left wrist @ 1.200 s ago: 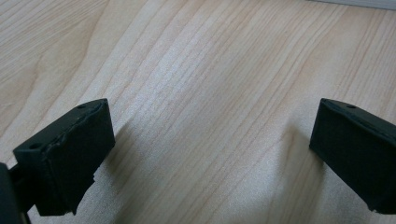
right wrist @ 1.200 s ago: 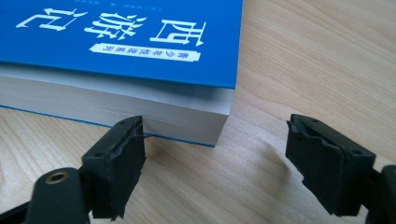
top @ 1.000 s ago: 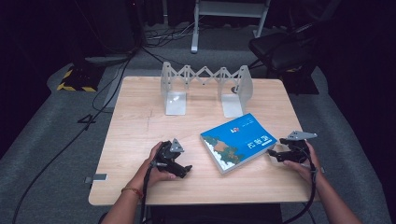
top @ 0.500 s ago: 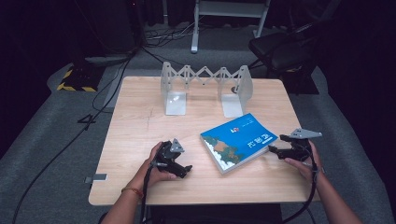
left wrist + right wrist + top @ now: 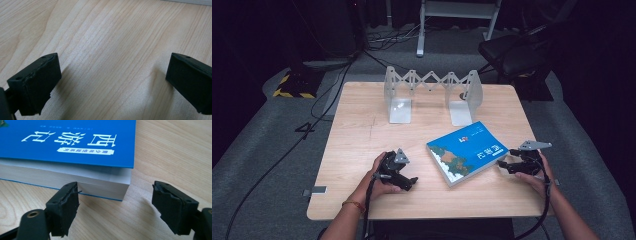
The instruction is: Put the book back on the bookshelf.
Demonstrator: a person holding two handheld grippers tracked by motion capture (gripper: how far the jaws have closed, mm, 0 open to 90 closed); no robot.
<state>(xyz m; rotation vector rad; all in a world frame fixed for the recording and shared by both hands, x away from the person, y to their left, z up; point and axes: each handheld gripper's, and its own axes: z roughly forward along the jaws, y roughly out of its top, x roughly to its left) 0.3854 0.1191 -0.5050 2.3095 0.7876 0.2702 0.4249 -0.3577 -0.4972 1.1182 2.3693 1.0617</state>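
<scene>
A thick blue paperback book (image 5: pixel 467 152) with white characters on its cover was seen lying flat on the light wooden bench (image 5: pixel 362 135), toward the right front part. Behind it, a grey metal expandable book rack (image 5: pixel 432 95) with two upright end plates was placed near the far edge. The left gripper (image 5: pixel 404 181) was held by the left hand (image 5: pixel 379 180) low over bare wood, well apart from the book, and its jaws were spread wide. The right gripper (image 5: pixel 115 207) was held just beside the book's right corner; its jaws were also apart, with nothing between them. Its left pad perhaps touched the page edge, but this could not be told surely.
</scene>
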